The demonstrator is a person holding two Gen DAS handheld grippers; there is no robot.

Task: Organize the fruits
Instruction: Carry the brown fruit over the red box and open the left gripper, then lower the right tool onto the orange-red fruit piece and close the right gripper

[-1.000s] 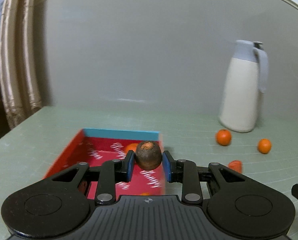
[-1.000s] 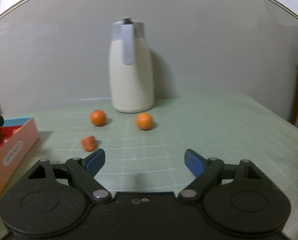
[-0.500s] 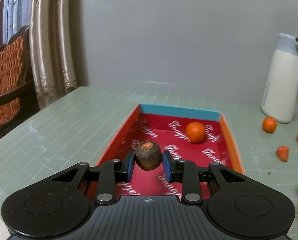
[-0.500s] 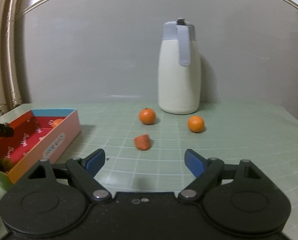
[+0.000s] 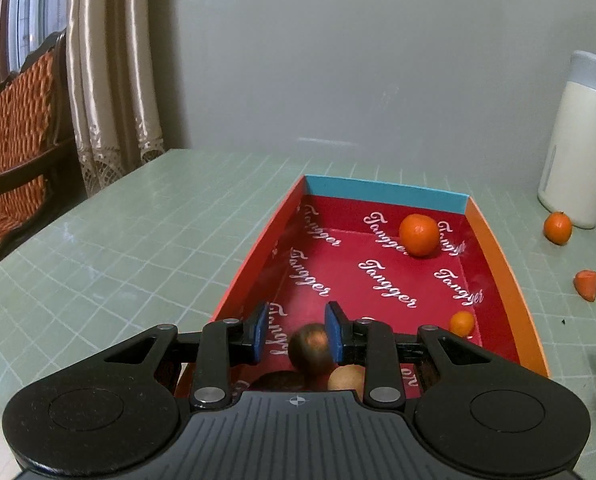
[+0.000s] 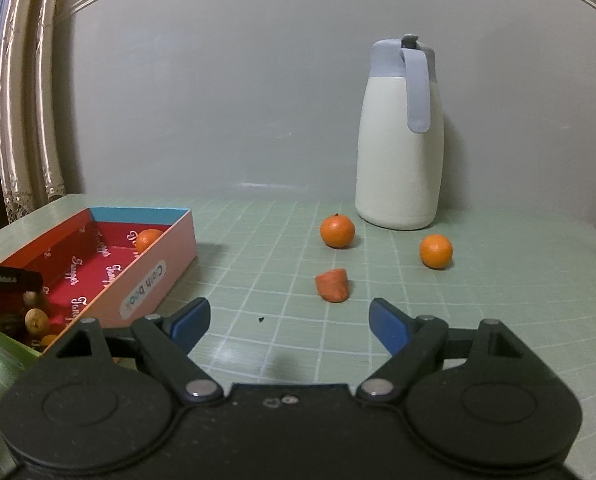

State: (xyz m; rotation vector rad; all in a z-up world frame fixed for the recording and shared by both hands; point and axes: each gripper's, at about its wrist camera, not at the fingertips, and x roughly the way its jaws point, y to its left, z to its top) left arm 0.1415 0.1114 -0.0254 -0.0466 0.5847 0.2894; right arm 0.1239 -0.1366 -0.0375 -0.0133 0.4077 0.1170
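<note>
covering table (image 6: 498, 320): pale green grid mat

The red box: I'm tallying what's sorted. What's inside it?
A large orange at the far end, a small orange fruit midway, then brown fruit and tan fruit at the near end. The left gripper covers the rest there.

A home room, satin curtains (image 5: 109, 80) with lace hems, wicker chair (image 5: 13, 128), thermos jug (image 6: 402, 132) on a table (image 5: 137, 232)
</note>
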